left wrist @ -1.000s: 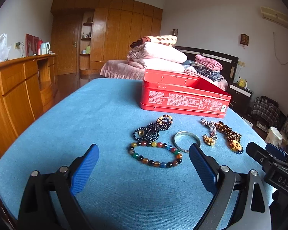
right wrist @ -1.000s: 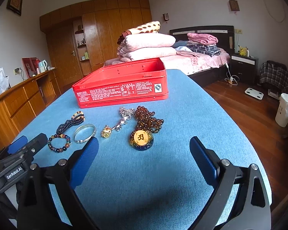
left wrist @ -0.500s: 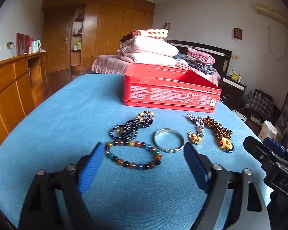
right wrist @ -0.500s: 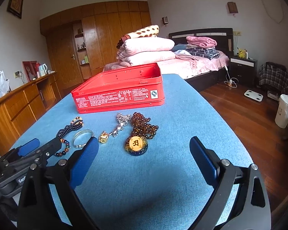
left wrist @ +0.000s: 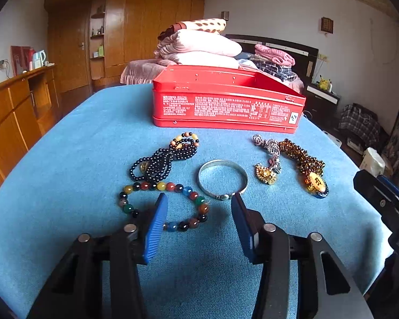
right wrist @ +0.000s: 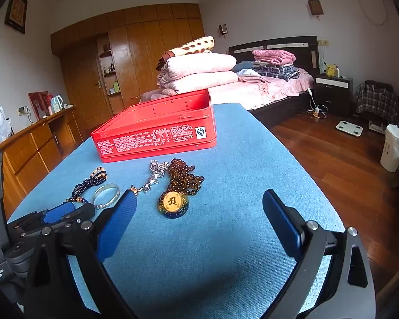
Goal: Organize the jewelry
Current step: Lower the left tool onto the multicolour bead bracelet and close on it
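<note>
Left claw (left wrist: 198,215) is closing, jaws about halfway in, nothing pinched yet: the near-right arc of the multicolour bead bracelet (left wrist: 165,203) sits between the pads, left pad inside the loop, right pad outside it, just short of the silver bangle (left wrist: 223,179). Right claw (right wrist: 196,220) has jaws wide apart, empty, low over bare blue desk (right wrist: 226,239), with the brown bead necklace and its round amber pendant (right wrist: 173,203) just ahead. My read on handling: bracelet is light, floppy as a loop, probably on elastic cord; the beads are hard, glossy and round, so they will roll out of a flat pinch. Best to take one strand across the pads, between two beads, and lift straight so the rest hangs. It is a single ring of polished beads in red, amber, green, blue, brown and black, lying flat and open on the desk. Touching its far edge is a coiled black bead strand (left wrist: 159,160) with tan beads at one end. Further right, a silver chain with a gold charm (left wrist: 268,159). Open red tin (left wrist: 226,106) stands behind it all, the likely destination, looks empty from here.
</note>
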Action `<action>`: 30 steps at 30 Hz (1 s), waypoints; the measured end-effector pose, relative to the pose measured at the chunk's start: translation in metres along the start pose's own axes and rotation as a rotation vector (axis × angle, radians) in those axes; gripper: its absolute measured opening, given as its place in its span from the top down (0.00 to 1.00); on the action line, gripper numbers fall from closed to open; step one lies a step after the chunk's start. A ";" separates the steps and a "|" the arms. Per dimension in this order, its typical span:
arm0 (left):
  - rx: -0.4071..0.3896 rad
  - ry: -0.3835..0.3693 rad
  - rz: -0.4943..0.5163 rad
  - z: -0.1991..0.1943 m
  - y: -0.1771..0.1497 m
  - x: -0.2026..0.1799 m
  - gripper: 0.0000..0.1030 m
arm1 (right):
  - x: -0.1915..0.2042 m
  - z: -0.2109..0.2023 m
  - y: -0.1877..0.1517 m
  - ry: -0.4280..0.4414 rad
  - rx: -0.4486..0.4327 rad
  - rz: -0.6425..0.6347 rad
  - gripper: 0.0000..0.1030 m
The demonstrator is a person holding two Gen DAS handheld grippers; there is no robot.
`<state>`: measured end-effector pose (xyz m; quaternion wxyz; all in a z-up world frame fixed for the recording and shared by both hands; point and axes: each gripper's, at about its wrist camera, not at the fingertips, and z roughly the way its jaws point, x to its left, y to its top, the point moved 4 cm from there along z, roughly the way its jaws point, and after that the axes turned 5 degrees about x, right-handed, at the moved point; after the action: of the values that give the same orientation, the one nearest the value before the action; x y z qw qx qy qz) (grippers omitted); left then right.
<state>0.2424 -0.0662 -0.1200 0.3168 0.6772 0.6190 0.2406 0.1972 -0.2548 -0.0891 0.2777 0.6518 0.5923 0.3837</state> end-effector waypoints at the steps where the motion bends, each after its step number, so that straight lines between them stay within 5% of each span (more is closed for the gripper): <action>1: 0.015 -0.007 -0.003 0.002 -0.001 0.000 0.61 | 0.000 0.000 0.000 0.001 0.001 0.002 0.10; 6: 0.008 0.024 0.019 -0.002 -0.004 0.001 0.69 | 0.001 0.001 0.000 0.002 0.002 0.003 0.10; 11: 0.010 -0.001 -0.026 -0.001 -0.003 0.012 0.92 | 0.001 0.004 0.000 0.004 0.016 0.005 0.10; 16: 0.010 -0.074 -0.096 -0.002 -0.001 0.024 0.93 | 0.008 0.006 0.006 0.015 0.025 -0.017 0.10; 30: -0.007 -0.064 -0.135 -0.001 0.001 0.038 0.93 | 0.038 0.041 0.019 0.018 0.157 -0.119 0.10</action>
<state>0.2468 -0.0285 -0.1211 0.3543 0.6402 0.6520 0.1987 0.2422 -0.2163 -0.0894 0.2428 0.6316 0.6608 0.3248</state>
